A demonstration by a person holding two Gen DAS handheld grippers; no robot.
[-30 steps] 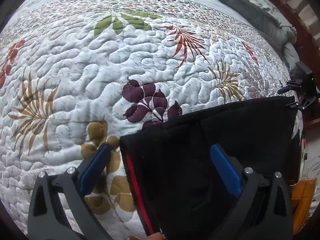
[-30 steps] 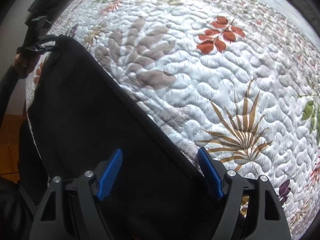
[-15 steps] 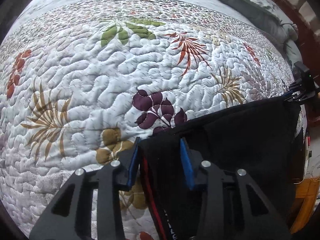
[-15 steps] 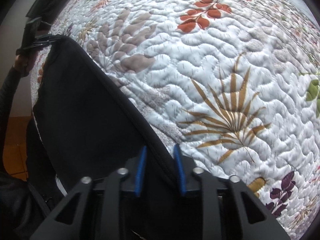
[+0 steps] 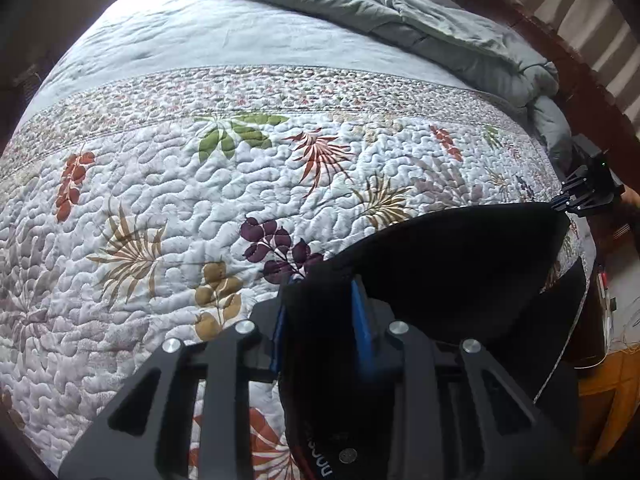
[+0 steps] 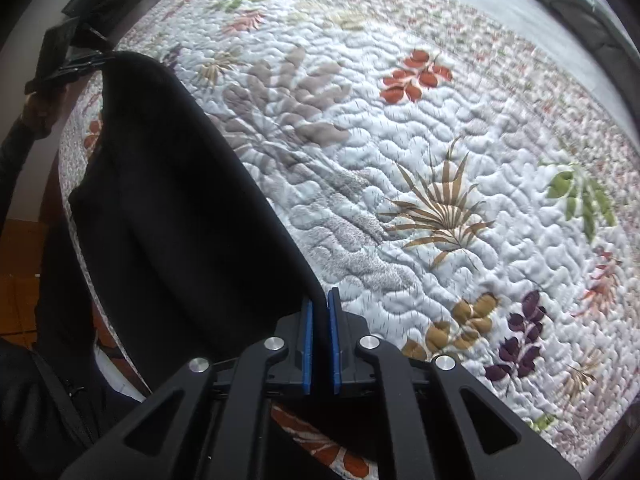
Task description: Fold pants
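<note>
Black pants (image 5: 460, 264) with a red side stripe hang stretched between my two grippers above a floral quilt (image 5: 200, 200). My left gripper (image 5: 320, 288) is shut on one bunched corner of the fabric. The right gripper (image 5: 560, 202) shows far right in this view, pinching the other corner. In the right wrist view the pants (image 6: 168, 200) sag in a dark sheet toward the left gripper (image 6: 92, 64) at top left. My right gripper (image 6: 320, 312) has its jaws closing, and the blue pads press on the thin pants edge between them.
A crumpled grey duvet (image 5: 420, 12) lies at the far end of the bed by a dark wooden headboard (image 5: 560, 40). The quilt (image 6: 440, 140) spreads wide beyond the pants. Orange floor (image 5: 612, 392) lies past the bed's near edge. A dark sleeve (image 6: 12, 152) is at left.
Both grippers went from wide open to shut on the pants' edge. Both then rose, lifting the fabric off the quilt, so more of the bed shows.
</note>
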